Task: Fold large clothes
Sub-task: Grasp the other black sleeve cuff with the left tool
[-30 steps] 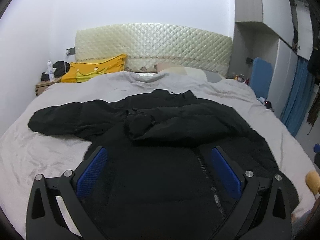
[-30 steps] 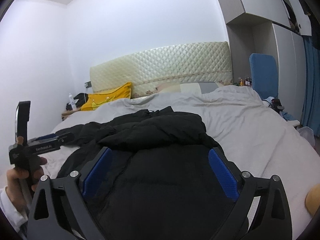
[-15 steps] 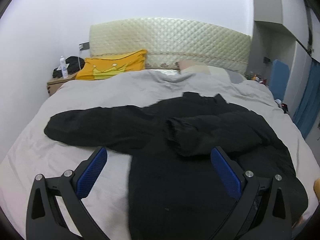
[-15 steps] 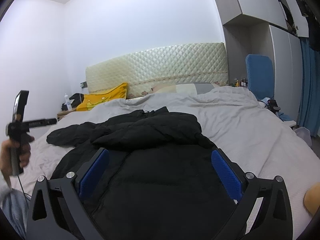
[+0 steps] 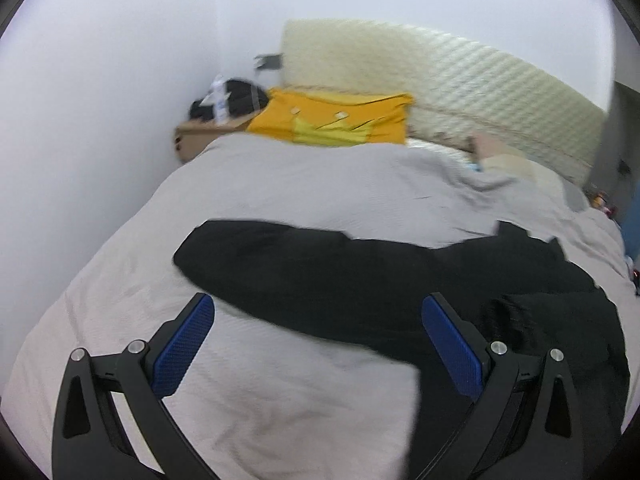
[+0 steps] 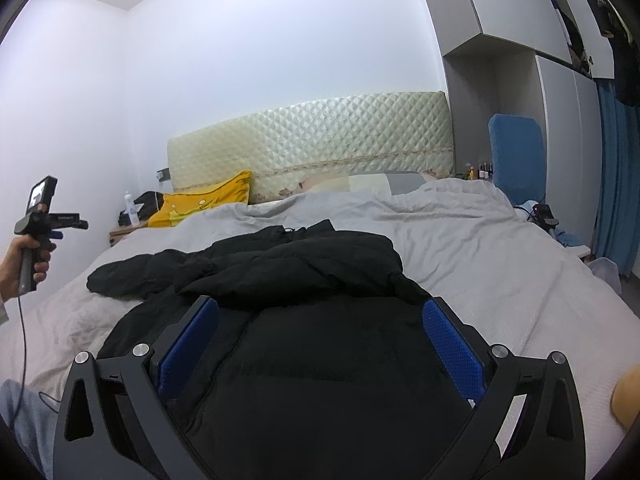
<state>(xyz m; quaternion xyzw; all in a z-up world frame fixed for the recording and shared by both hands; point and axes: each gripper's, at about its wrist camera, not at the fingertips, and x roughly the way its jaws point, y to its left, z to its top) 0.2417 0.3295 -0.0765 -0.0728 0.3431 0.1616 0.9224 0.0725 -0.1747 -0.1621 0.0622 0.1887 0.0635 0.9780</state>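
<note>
**Black jacket spread on the bed, both grippers held wide above it**

A black padded jacket [image 6: 304, 280] lies flat on the grey bedcover [image 6: 500, 264], its collar toward the quilted headboard [image 6: 312, 148]. One sleeve [image 6: 132, 276] stretches out to the left across the cover; the other is folded over the chest and rests on top of the body of the jacket

The right gripper [image 6: 320, 336] hangs over the lower part of the jacket with its blue pads [image 6: 452, 348] spread far apart, nothing between them and nothing touched

The left gripper [image 5: 318, 340] is also spread wide and holds nothing. In its blurred view it is aimed at the outstretched sleeve [image 5: 288, 264], which runs across the gap between its fingers, with bare bedcover [image 5: 280, 392] below. From the right wrist view the same gripper [image 6: 60, 220] is seen off to the left, raised well above the bed and gripped by a hand [image 6: 24, 260], a thin cable hanging from it

A yellow pillow [image 5: 340, 120] leans against the headboard near a small bedside table [image 5: 196, 140], and a blue chair [image 6: 516, 152] stands beside the wardrobe [image 6: 560, 120]
</note>
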